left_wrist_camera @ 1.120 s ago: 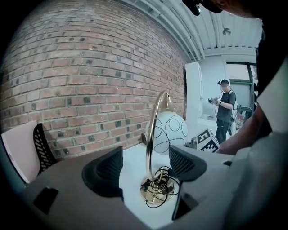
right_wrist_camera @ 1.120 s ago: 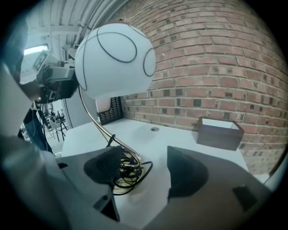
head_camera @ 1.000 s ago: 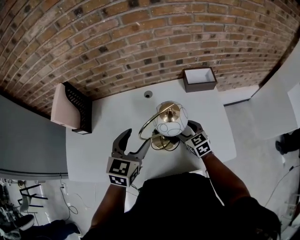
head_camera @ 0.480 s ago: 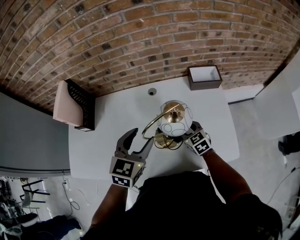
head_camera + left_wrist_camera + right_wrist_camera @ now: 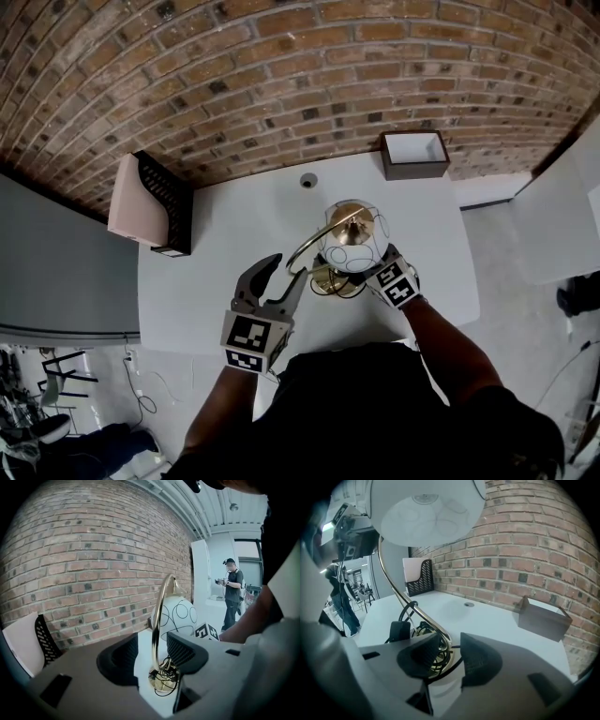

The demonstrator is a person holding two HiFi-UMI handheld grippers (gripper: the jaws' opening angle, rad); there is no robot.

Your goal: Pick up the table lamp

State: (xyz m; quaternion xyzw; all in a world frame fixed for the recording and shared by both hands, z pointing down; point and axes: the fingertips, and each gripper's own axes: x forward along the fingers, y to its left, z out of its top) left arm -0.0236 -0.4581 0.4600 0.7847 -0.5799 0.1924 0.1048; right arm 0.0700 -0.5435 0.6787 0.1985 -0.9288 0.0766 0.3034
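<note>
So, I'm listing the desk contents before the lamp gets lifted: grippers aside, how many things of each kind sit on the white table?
Table lamp: 1
Brown box: 1
Black mesh file rack: 1
Total: 3

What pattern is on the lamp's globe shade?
The globe shade is white with thin black circle outlines, clearest in the left gripper view.
</note>
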